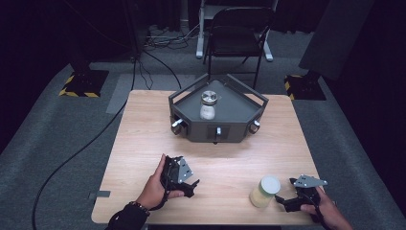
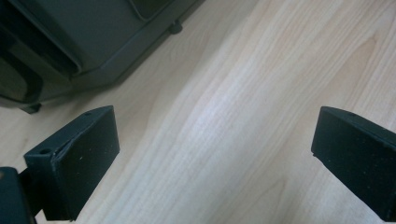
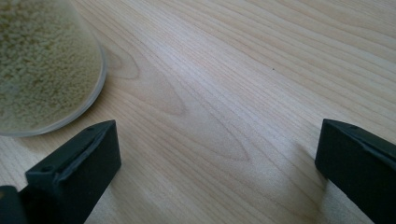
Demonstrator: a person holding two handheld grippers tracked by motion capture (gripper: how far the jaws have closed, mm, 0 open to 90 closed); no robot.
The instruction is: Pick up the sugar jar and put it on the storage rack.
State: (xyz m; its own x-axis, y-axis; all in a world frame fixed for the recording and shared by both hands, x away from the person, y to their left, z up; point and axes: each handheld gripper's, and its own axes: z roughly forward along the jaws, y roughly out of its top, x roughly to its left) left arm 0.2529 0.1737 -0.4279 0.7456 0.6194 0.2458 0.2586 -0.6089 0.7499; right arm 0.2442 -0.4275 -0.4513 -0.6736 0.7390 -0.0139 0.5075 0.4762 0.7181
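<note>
Right claw (image 1: 286, 201) agape beside jar (image 1: 265, 191)

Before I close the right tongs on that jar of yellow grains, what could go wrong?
1. The jar sits off to one side of the open right tongs, not between the jaws; closing now would likely miss it or nudge it over.
2. It stands near the table's front edge, so a push could send it off.

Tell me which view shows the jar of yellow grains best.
The high view: the whole jar stands upright with its pale lid, beside the right claw. The right claw view gives just its lower part, very close. The left claw view faces bare table.
</note>
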